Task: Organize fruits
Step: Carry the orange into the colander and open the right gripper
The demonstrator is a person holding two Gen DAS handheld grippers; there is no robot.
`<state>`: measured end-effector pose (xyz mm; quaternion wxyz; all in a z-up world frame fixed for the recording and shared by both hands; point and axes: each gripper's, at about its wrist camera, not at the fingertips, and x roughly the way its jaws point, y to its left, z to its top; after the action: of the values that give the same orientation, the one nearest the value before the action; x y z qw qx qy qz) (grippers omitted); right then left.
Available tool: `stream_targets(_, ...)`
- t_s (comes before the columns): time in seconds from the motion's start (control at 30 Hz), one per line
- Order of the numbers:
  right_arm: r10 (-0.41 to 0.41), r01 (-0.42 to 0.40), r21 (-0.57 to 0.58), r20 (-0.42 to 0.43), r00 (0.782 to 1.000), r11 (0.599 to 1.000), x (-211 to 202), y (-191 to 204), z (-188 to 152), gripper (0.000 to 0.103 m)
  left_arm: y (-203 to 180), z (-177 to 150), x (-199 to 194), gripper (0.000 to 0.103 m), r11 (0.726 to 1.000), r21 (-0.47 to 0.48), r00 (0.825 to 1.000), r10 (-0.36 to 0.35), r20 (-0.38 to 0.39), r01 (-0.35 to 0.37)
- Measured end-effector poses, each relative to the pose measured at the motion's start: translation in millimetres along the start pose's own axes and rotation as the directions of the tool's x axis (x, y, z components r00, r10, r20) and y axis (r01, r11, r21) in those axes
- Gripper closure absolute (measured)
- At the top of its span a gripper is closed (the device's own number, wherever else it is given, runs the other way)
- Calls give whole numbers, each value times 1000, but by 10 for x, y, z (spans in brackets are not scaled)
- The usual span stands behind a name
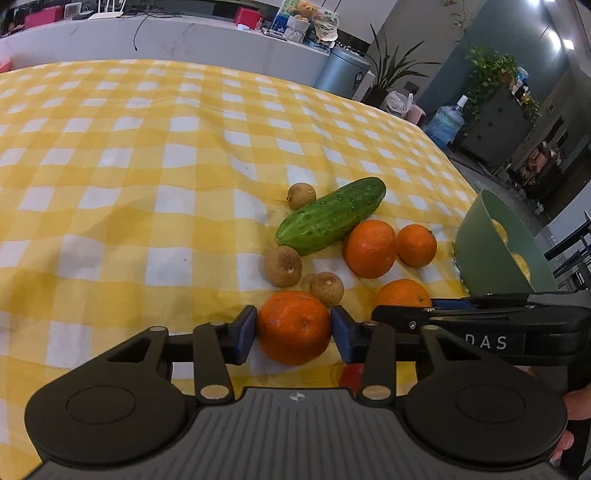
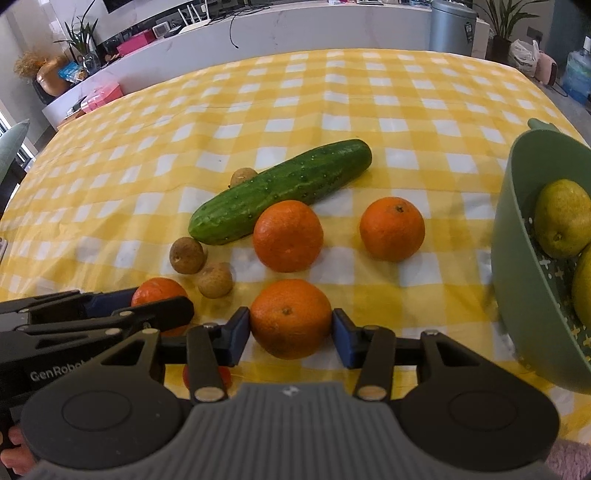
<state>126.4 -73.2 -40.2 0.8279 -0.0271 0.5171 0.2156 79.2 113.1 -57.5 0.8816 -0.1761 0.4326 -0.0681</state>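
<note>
My left gripper [image 1: 294,329] is shut on an orange [image 1: 294,327] on the checked cloth. My right gripper [image 2: 291,329] is shut on another orange [image 2: 291,318]; that gripper's fingers [image 1: 413,314] show at the right of the left wrist view. Two more oranges [image 2: 288,235] [image 2: 392,229], a cucumber [image 2: 280,192] and several small brown fruits [image 2: 186,255] lie beyond. A green colander bowl [image 2: 517,258] at the right holds yellow-green fruits [image 2: 563,218].
A yellow-and-white checked tablecloth [image 2: 332,96] covers the table. A small red thing [image 2: 188,374] lies under the grippers, mostly hidden. A white counter with clutter, a grey bin [image 2: 452,27] and plants stand beyond the far edge.
</note>
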Motion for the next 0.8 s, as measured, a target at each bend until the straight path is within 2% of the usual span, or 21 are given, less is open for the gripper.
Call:
stream_targets(0.33,21,-21,-5,17,1000,1000,-43,0,-7,58,-19,-13,-42,55,1000,1,999,30,27,-30)
stream_targets(0.57,72,-73,20,48,996,997,-121,-34,5,58,-5,12,-174,55,1000,-20,996,-12,86,13)
stream_targets(0.8,146,-156,70,137,980,985,-385,-132,60,58,-121,56,-363,55,999,-3,987,-35,154,35)
